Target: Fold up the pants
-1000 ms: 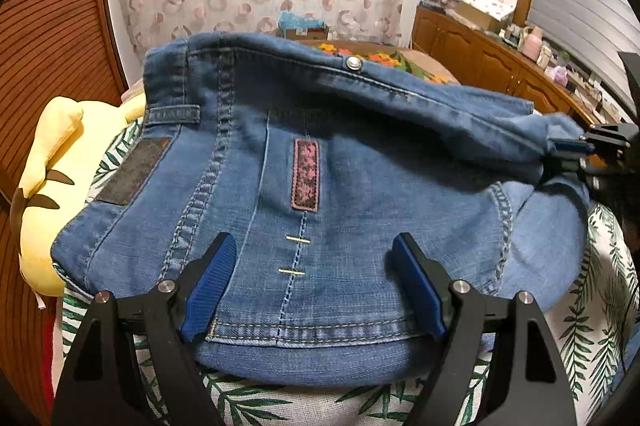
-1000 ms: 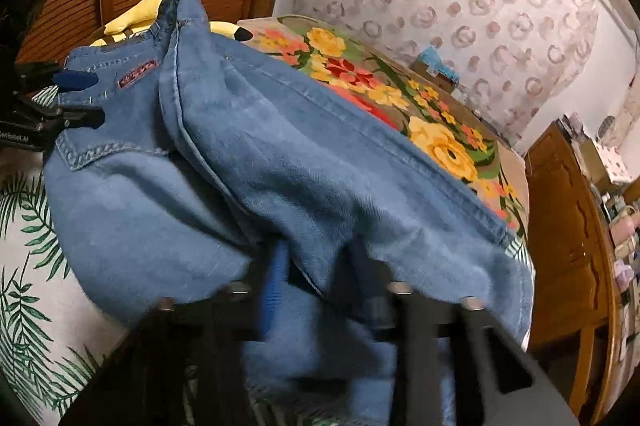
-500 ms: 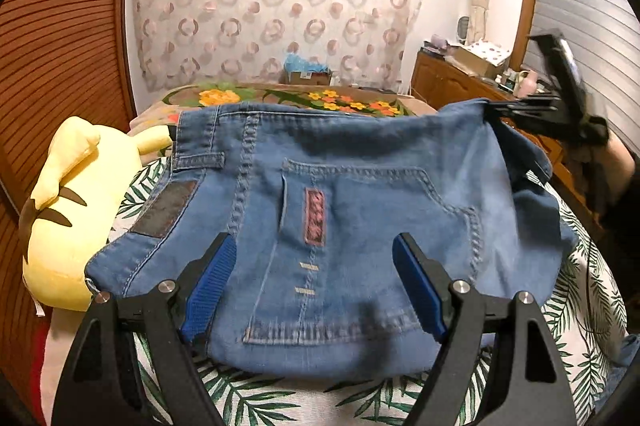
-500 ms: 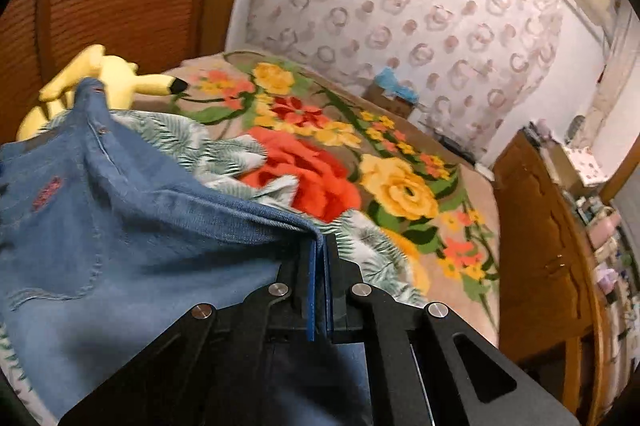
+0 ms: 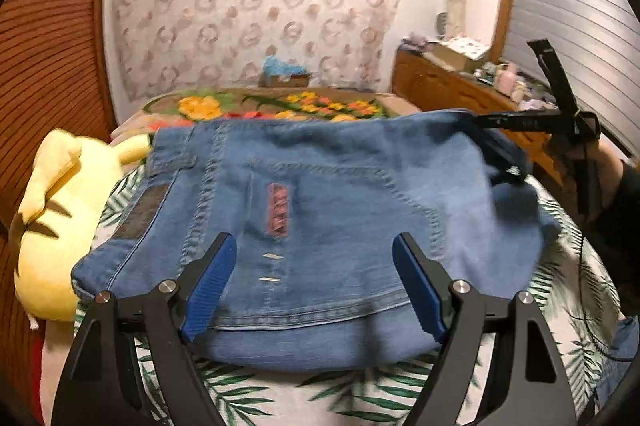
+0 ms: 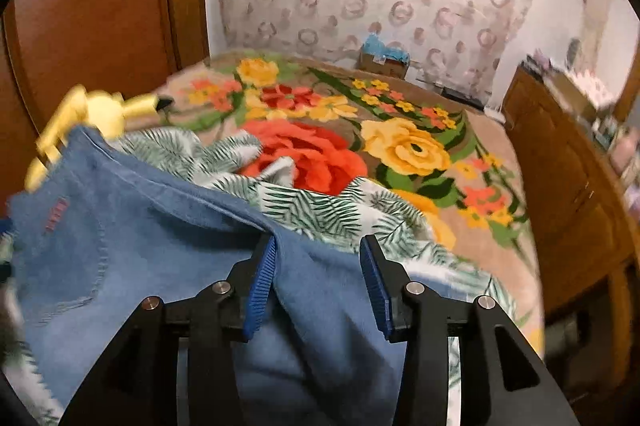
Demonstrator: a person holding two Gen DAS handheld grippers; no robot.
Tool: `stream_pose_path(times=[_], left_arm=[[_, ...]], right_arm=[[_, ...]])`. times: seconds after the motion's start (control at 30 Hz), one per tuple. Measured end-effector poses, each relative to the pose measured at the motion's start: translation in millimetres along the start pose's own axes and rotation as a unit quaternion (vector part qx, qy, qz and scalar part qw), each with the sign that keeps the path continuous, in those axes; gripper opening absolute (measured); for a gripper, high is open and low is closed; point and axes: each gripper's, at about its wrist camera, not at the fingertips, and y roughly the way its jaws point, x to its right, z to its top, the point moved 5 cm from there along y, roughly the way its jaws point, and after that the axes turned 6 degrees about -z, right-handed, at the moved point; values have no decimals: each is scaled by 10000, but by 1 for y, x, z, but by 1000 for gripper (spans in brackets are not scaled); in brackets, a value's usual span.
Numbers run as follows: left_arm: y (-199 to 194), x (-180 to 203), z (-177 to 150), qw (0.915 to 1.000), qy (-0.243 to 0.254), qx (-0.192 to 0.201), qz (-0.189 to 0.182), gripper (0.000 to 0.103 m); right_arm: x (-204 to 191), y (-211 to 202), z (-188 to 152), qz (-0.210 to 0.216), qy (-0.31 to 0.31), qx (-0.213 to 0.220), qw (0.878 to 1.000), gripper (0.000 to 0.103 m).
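Note:
Blue jeans [image 5: 340,218] lie folded on the leaf-print sheet [image 5: 248,394], back pocket and pink label facing up. My left gripper [image 5: 314,282] hovers wide open above their near hem, gripping nothing. At the far right corner of the jeans, a hand [image 5: 600,166] holds my right gripper [image 5: 494,140]. In the right wrist view the right gripper [image 6: 318,282] has its jaws opening. The denim [image 6: 140,246] lies loose between the blue pads [image 6: 260,286], its folded edge beside the left one.
A yellow plush toy [image 5: 52,218] lies at the jeans' left side. A floral blanket [image 6: 400,146] covers the far bed. A wooden dresser [image 5: 448,86] with small items runs along the right; a wooden slatted wall [image 5: 52,46] stands at the left.
The right gripper carried the jeans' upper edge away to the right corner, flattening the bulging fold, then parted its jaws off the denim. The left gripper stayed open and rose slightly.

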Motion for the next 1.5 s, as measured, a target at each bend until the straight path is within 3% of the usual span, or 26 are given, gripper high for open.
stream_pose_path(times=[0.17,0.47,0.8,0.83,0.97,1.23,1.33,1.47,1.5], left_arm=[[-2,21,2,9998,147,-66,-153,81],[14,42,-3,9991,321,-235,-140,81],[19,37,-9,9992,185,-233,-251,81],[19,37,-9,9992,187,-235,-257,81],[20,39,-9,9990,192,-218,-336,81],[13,39,-6,9992,149,-76,-373,81],[12,39,-6,9991,141,-48,-389,81],[12,39,-7,9992,146,-87,-367,81],[13,38,-7,9992,150,-108,-356,81]], right_arm=[[25,-31,-37,-190,206,209,9994,47],[29,-30,-106,-101,291,-406,9987,47],[38,-12,-111,289,585,-824,9945,47],[40,-10,-108,318,591,-808,9945,45],[43,-24,-109,670,624,-682,9935,9],[73,-101,-103,527,831,234,9949,5],[83,-115,-119,480,895,162,9947,5],[84,-112,-152,322,766,-261,9962,6],[85,-107,-158,269,738,-352,9963,11]])
